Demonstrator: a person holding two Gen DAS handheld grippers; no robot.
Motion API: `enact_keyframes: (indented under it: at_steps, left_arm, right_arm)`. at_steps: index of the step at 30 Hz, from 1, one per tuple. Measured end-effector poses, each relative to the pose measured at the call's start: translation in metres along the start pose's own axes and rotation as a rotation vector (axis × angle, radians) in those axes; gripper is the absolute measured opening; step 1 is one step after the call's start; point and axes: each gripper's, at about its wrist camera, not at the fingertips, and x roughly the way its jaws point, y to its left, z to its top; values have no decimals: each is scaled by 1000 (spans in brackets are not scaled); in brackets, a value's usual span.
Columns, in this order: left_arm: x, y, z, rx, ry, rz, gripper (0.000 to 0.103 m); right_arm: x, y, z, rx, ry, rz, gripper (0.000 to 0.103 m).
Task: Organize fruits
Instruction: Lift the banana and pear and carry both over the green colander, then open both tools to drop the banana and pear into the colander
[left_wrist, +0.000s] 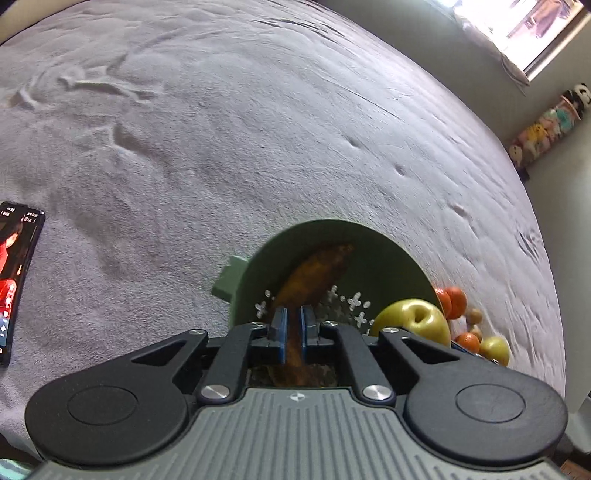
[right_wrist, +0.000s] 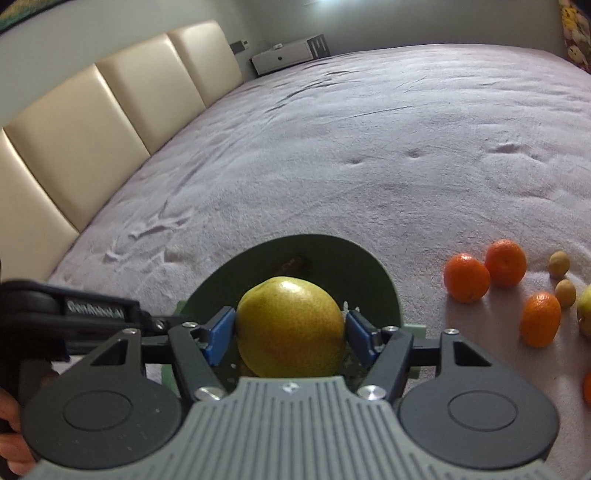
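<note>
Open blanket ahead, clutter to the right

The grey blanket (right_wrist: 369, 147) lies bare beyond the green colander (right_wrist: 380, 273), up to the padded headboard (right_wrist: 92, 122). Right of the colander, tangerines (right_wrist: 467, 277) and small tan fruits (right_wrist: 558, 263) crowd the surface closely; far to its left, a phone (left_wrist: 14, 280) lies on the blanket.

A green colander (right_wrist: 354, 266) sits on a pale bed cover. Over it, a brown, overripe banana (left_wrist: 317, 273) is pinched at one end between closed jaws, its length reaching into the colander. A large yellow-green apple (right_wrist: 290, 325) is clamped between blue jaws above the colander. To the right on the cover lie three tangerines (right_wrist: 466, 277), two small tan fruits (right_wrist: 558, 263) and another yellow-green fruit (left_wrist: 495, 350).
</note>
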Motion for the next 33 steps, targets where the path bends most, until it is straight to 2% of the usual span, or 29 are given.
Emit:
enact_keyframes:
  at_steps: [7,12,16,24,33]
  left_arm:
    - [6,-3,-2,6,17,-9,8]
    - [7,-2,-2,3,15,5,11]
    - [10,-1,-2,2,25,5,13]
    - [14,0,-1,-2,37,15,18]
    - [13,-5,-1,3,44,4,23]
  right_arm:
    - [19,22,-4,-193,56,-72,63]
    - [40,39,-8,-369,78,-160,63]
    - [54,44,-9,-447,92,-198,63]
    - [77,39,-8,-449,154,-205,64]
    - [68,35,-9,-410,138,-194,67]
